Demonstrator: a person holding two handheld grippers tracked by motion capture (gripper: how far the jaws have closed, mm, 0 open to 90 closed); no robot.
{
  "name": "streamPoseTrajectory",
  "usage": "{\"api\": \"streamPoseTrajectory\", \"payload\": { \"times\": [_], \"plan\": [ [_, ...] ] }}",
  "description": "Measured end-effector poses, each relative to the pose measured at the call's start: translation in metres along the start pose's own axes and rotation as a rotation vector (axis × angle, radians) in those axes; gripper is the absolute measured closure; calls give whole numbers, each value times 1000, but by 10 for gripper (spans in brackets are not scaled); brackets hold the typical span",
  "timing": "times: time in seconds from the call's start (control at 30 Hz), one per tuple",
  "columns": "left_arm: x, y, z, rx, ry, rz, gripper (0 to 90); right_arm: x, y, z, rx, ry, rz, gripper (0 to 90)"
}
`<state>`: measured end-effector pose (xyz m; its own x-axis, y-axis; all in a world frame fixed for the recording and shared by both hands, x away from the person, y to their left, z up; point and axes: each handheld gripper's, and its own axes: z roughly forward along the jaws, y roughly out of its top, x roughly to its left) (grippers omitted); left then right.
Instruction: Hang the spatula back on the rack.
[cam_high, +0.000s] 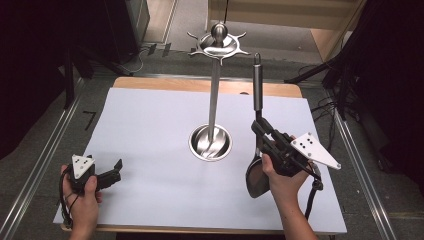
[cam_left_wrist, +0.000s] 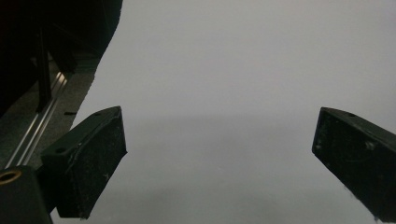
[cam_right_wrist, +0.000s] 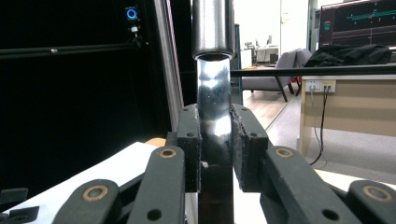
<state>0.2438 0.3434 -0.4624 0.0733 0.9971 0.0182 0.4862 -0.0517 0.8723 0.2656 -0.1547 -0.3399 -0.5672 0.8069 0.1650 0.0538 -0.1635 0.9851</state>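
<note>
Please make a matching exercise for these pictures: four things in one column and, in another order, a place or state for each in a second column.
Things:
1. ladle
2. left tool
3. utensil stand
4. right tool

States:
A. upright at the middle of the white mat
B. jaws wide apart, nothing between them
C. clamped by its neck, bowl end down
D. shut on a metal shaft

Pairs: 1-C, 2-B, 3-A, 4-D

Steel ladle (cam_high: 257, 120), dark bowl low, handle up and tilted, lifted just right of the rack's round base (cam_high: 210, 143)
</note>
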Motion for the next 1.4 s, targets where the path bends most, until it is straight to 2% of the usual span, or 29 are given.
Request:
{"api": "streamPoseTrajectory", "payload": {
  "times": [0.97,1.4],
  "plan": [
    [0,0,0,-8,-2,-2,37,8,9,0,-27,22,-19,764],
    [0,0,0,-7,0,-4,37,12,4,8,3,40,-17,764]
  ]
}}
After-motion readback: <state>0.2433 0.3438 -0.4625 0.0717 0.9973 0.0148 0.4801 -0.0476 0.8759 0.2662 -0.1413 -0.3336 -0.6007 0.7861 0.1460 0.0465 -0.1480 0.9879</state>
